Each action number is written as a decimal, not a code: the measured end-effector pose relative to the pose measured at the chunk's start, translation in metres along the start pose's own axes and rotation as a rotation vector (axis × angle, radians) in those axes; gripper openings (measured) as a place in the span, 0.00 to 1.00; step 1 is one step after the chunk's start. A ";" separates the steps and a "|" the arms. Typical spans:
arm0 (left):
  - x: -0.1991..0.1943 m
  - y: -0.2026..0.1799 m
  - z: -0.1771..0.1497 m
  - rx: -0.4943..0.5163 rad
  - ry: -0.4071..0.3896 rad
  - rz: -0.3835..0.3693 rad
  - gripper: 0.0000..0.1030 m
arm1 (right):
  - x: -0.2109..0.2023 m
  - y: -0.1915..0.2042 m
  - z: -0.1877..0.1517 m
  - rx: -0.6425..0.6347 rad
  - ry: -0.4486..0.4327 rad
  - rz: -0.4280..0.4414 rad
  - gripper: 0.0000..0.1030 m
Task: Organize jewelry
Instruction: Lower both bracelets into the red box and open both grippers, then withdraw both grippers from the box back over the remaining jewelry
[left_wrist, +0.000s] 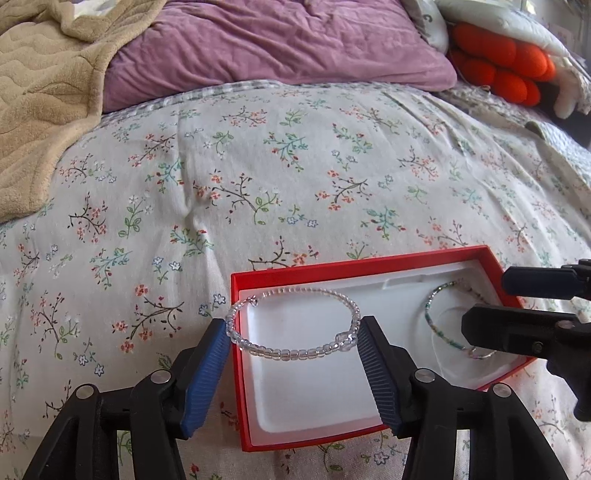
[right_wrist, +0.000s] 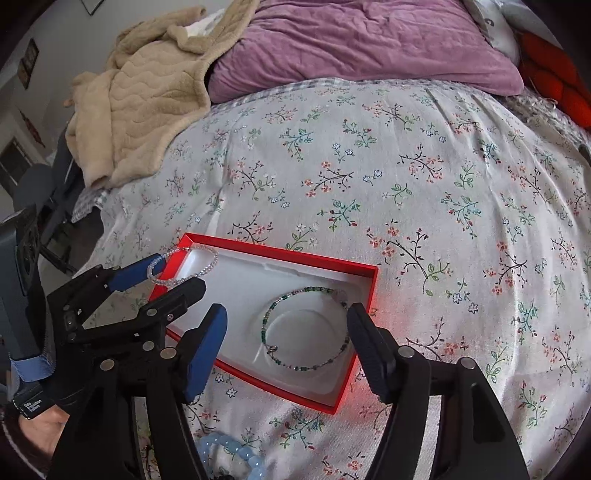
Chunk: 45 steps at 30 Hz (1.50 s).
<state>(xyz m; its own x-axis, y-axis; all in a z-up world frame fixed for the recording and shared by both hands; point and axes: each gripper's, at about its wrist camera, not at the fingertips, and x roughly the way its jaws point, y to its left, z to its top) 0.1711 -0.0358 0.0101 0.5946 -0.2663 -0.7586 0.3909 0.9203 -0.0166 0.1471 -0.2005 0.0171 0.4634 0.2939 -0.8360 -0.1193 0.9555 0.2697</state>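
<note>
Red jewelry box (left_wrist: 354, 264) on floral bedspread (left_wrist: 295, 166), clear beaded bracelet (left_wrist: 295, 334) draped over its left rim between spread left gripper (left_wrist: 293, 334) fingers, green beaded bracelet (right_wrist: 308, 328) lay inside, right gripper (right_wrist: 286, 325) released above it

Even, soft daylight; both views sharp at the box (left_wrist: 369, 266), bent by fisheye toward edges; red glow on bedspread (right_wrist: 369, 314) beside it.

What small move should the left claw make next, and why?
Probably shift the left claw slightly right, then set it down: the clear bead bracelet stretched across its open fingers overhangs the red box wall at the left.
</note>
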 end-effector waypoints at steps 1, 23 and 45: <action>0.000 0.000 0.000 0.000 0.001 0.001 0.60 | -0.001 0.001 0.000 -0.004 -0.002 -0.002 0.70; -0.077 0.011 -0.031 -0.156 0.015 0.050 0.97 | -0.050 0.003 -0.032 -0.015 0.005 -0.106 0.80; -0.130 0.039 -0.132 -0.176 0.153 0.119 0.99 | -0.083 0.002 -0.116 -0.060 0.138 -0.268 0.89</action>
<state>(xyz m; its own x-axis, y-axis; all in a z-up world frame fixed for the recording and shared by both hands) 0.0162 0.0728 0.0221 0.5112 -0.1187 -0.8512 0.1884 0.9818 -0.0238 0.0064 -0.2201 0.0316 0.3626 0.0281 -0.9315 -0.0626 0.9980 0.0057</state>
